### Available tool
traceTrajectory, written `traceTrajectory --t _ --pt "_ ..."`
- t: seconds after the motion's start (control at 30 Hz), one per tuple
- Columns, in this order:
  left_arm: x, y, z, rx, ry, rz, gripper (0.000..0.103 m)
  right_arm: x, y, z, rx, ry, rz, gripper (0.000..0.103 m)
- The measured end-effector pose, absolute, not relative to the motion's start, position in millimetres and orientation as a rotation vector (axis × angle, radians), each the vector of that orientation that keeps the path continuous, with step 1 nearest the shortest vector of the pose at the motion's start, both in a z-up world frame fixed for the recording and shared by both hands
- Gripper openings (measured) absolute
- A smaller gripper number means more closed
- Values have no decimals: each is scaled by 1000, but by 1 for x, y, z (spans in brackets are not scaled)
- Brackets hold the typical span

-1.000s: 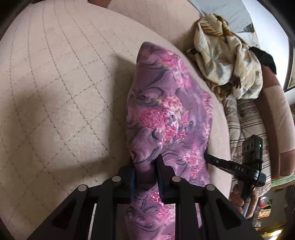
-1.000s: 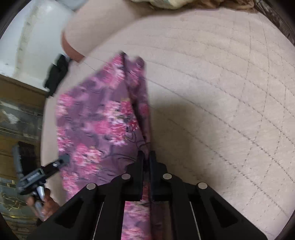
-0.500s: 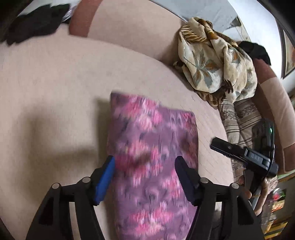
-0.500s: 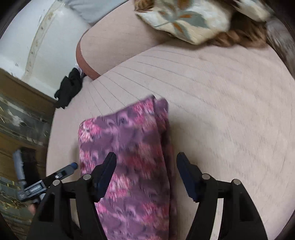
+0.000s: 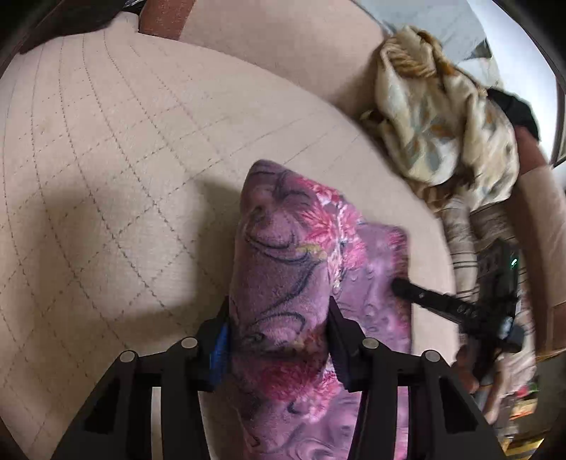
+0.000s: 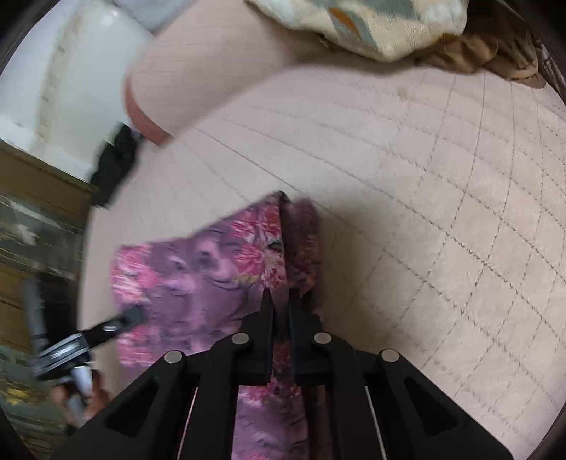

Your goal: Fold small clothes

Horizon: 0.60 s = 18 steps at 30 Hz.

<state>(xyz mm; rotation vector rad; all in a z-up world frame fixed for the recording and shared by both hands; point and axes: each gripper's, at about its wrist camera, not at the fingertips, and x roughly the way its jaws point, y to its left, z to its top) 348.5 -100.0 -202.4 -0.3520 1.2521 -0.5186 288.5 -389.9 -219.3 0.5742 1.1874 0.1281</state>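
Quilted sofa seat (image 5: 116,170); both tongs back gripping the purple floral garment (image 5: 283,269).

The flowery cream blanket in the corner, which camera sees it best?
The left wrist view. There the cream blanket shows nearly whole, heaped against the couch back beyond the purple cloth. The right wrist view shows only its lower edge along the top of the picture, cut off and blurred.

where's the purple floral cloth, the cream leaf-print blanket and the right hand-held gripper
purple floral cloth (image 5: 283,269): left wrist view, on its raised fold
cream leaf-print blanket (image 5: 442,138): left wrist view, mid-heap
right hand-held gripper (image 6: 281,300): right wrist view, between its fingertips
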Motion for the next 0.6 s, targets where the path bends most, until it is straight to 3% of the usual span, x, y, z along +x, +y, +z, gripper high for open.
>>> traceTrajectory --t 0.17,0.2,0.23,0.3,0.47,0.57,0.6 --pt "351 -91 -186 -397 1243 -537 63 281 -392 -200 550 1137 164 12" --pt "351 -89 -183 -411 1234 -539 66 279 -395 -195 565 1115 174 24" --pt "356 -86 -180 -434 1219 -546 71 277 -400 -190 586 1087 179 49" --pt "366 -87 -178 -429 1221 -525 76 282 -409 -183 620 1045 175 66" --pt "404 -86 -198 -421 1308 -519 78 319 -417 -213 701 1128 203 65" --pt "401 -69 -210 -557 1263 -553 75 319 -421 -228 737 1120 192 46" --pt "401 -72 -210 -536 1255 -545 69 322 -419 -228 726 1127 186 30"
